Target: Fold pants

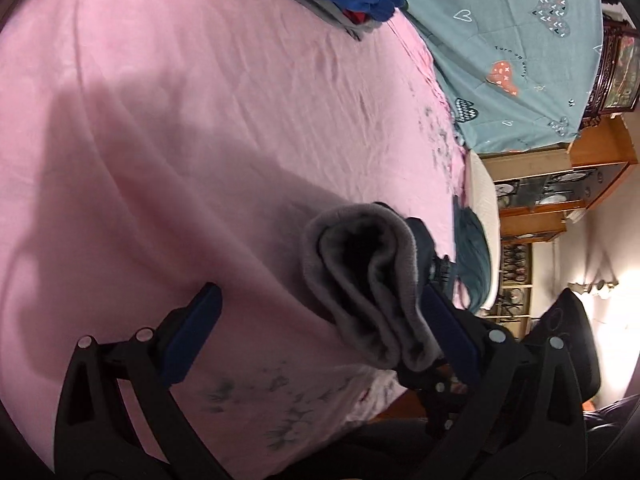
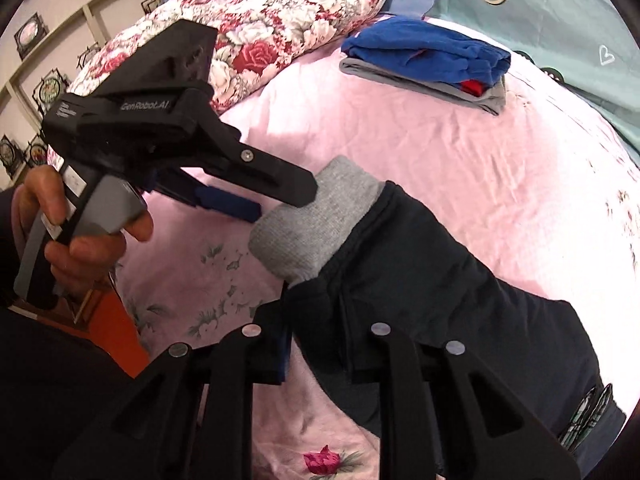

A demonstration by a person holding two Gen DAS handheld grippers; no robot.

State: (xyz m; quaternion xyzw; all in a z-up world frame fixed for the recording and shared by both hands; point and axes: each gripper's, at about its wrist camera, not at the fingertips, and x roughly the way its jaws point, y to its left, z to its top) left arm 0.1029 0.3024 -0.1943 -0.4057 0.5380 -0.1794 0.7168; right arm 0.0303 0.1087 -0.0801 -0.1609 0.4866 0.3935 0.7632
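- The pants [image 2: 420,280], dark with a grey knit cuff [image 2: 316,220], are laid on the pink bed sheet [image 2: 460,168], near the edge of the bed closest to the person.
- Their long axis is seen to run from the cuff, towards the near left part of the bed, away to the right edge, where the dark fabric passes out of the right wrist view.
- The left tool [image 1: 320,332] is held wide; the cuff end [image 1: 368,280] is seen between its blue pads, lying against the right-hand pad [image 1: 448,332] while the other pad [image 1: 196,332] stands well apart from it. No closing on the cloth is shown.
- In the right wrist view the left tool [image 2: 280,200] is seen gripped in a hand [image 2: 80,232] and pointed rightwards, its tip just touching or just beside the cuff; which of the two cannot be told.
- The right tool [image 2: 320,352] is set over the dark leg just behind the cuff. Its fingers are mostly covered by fabric, so it cannot be told whether cloth is pinched or merely lies between them.
- The cuff end is judged to be the part the coming move turns on: it lies straight ahead of the left tool, which is the nearer one, and the fold would be carried along the long axis towards the far end.
- A folded stack of blue and grey clothes [image 2: 428,60] is kept towards the far edge of the bed, well apart from the pants, with a floral quilt [image 2: 300,8] beyond it.
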